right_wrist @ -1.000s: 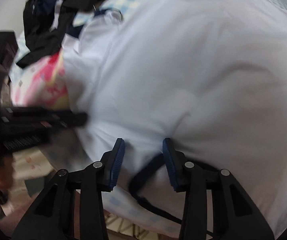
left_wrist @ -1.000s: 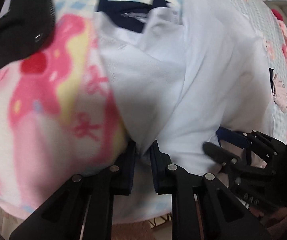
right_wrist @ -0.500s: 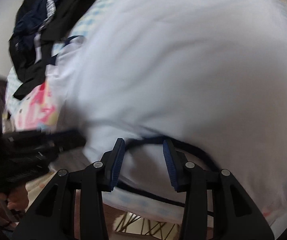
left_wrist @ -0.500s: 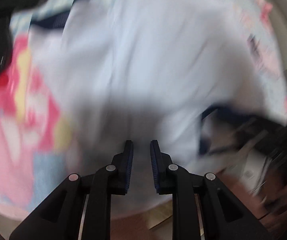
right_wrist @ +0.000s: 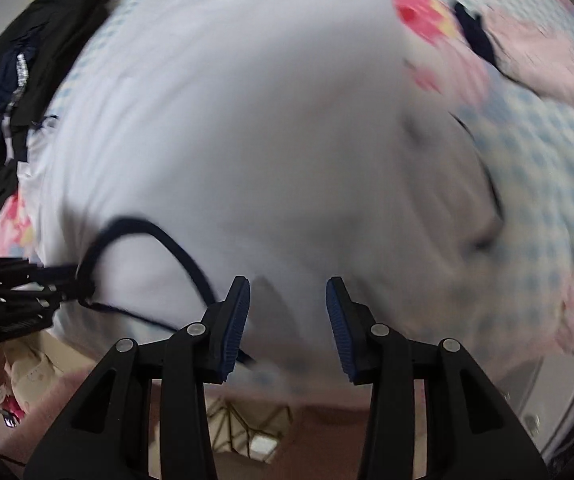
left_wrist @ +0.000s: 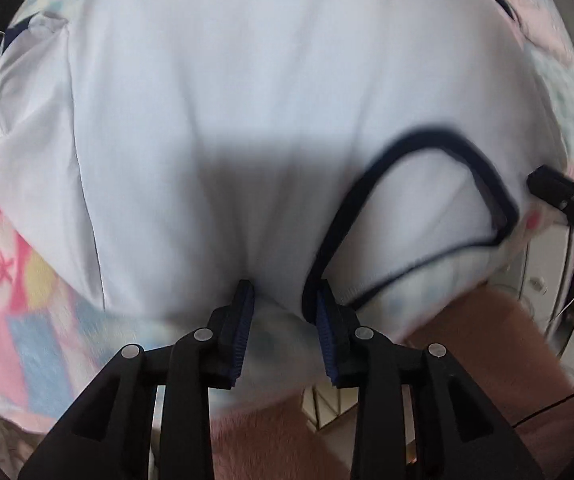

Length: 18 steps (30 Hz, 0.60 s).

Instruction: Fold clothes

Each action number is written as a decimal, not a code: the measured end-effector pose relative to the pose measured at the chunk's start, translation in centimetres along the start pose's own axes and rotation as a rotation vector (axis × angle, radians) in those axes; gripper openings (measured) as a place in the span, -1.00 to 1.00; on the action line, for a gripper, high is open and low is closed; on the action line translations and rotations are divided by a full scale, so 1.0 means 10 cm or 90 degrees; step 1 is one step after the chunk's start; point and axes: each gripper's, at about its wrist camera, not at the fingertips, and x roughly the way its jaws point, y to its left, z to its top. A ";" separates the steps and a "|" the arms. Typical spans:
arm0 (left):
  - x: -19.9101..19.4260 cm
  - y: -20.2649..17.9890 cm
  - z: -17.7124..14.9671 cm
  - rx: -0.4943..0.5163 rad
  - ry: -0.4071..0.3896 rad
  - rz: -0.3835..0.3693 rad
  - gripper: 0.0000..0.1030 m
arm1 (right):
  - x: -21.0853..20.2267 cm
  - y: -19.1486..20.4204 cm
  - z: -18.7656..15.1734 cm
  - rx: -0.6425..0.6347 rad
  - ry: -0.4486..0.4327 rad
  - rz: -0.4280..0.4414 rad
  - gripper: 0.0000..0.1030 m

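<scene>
A white T-shirt [left_wrist: 247, 100] with a navy-trimmed collar [left_wrist: 407, 140] lies spread on the bed, filling both views. My left gripper [left_wrist: 283, 304] is open at the shirt's near edge, just left of the collar, with its right finger against the navy trim. In the right wrist view the same shirt [right_wrist: 247, 140] is blurred, with the collar [right_wrist: 159, 236] at lower left. My right gripper [right_wrist: 287, 300] is open over the shirt's near edge, to the right of the collar. Each gripper shows in the other's view: the right gripper [left_wrist: 547, 188] and the left gripper [right_wrist: 47, 280].
A pink and yellow cartoon blanket [left_wrist: 15, 280] with blue checks [right_wrist: 547, 184] covers the bed. A pile of dark clothes [right_wrist: 15, 60] sits at the far left, and a pale pink garment [right_wrist: 547, 60] lies at the far right. A pinkish rug [left_wrist: 487, 340] lies below the bed's edge.
The left gripper has opened and let go of the shirt fold it was pinching, and has shifted right to the collar. The shirt now lies flatter. The right gripper stayed open and moved right.
</scene>
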 end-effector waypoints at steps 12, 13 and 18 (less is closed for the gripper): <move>-0.01 -0.78 0.71 0.063 -0.079 -0.194 -0.27 | -0.09 -0.49 -0.04 0.065 -0.013 0.057 -0.12; 0.10 -0.78 0.70 0.072 -0.056 -0.170 -0.27 | -0.07 -0.49 -0.04 0.061 -0.011 0.059 -0.12; 0.12 -0.81 0.58 0.077 -0.046 -0.167 -0.28 | -0.17 -0.56 -0.08 0.076 -0.015 0.072 -0.18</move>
